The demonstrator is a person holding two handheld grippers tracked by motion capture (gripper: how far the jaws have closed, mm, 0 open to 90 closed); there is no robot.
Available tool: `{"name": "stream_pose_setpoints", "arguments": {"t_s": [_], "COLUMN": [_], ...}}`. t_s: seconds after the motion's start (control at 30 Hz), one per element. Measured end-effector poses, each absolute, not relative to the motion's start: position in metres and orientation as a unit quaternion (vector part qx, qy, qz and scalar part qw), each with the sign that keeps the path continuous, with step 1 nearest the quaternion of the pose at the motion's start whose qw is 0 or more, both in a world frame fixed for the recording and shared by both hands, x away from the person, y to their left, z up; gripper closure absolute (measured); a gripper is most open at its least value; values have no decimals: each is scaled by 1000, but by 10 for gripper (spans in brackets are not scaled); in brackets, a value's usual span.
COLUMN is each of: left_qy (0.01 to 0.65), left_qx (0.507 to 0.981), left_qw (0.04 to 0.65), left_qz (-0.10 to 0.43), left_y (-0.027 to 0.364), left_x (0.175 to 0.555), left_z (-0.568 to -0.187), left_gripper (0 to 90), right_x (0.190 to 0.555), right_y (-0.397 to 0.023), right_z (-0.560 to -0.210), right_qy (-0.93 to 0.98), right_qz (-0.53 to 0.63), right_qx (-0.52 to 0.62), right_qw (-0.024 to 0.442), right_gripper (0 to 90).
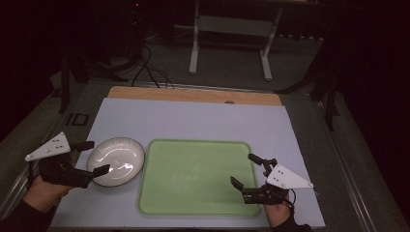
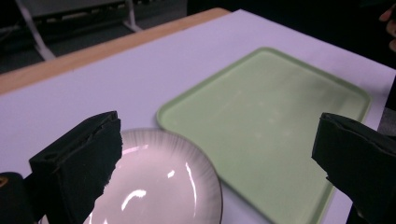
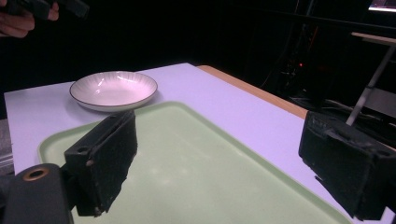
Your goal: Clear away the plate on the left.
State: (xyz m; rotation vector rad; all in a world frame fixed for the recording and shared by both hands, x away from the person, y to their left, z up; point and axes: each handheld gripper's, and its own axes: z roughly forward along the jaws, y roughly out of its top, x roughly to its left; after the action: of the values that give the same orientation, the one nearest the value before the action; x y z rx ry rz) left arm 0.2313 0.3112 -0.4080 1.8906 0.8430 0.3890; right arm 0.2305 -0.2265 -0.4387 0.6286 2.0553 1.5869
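Dim room, white mat on table. I'm bracketing the plate with the left gripper, jaws wide, nothing held; right gripper idling open over the tray. Next, probably: close on the rim, lift onto tray.

white plate with fine grey radial lines, thin dark rim; pale green tray; lavender mat; tan wooden table edge; black jaws
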Motion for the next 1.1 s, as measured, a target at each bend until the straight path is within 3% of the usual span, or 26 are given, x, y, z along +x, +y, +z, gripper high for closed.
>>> {"name": "stream_pose_setpoints", "arguments": {"t_s": [0.57,0.87,1.1], "left_qy": [443,503,560], "left_qx": [758,751,735], "left_qw": [459,412,368], "left_qz": [137,115,103], "left_y": [361,372,376], "left_x": [234,246,256], "left_z": [-457,-478,-494], "left_gripper": [80,160,280], "right_x": [233,232,232], "right_y": [-225,-223,-223], "right_z": [-441,-441,-442], "right_qy": [752,754,755], "right_qz": [574,572,571], "right_qx": [233,230,229], "right_qw": [225,227,227], "right_gripper": [114,114,114]}}
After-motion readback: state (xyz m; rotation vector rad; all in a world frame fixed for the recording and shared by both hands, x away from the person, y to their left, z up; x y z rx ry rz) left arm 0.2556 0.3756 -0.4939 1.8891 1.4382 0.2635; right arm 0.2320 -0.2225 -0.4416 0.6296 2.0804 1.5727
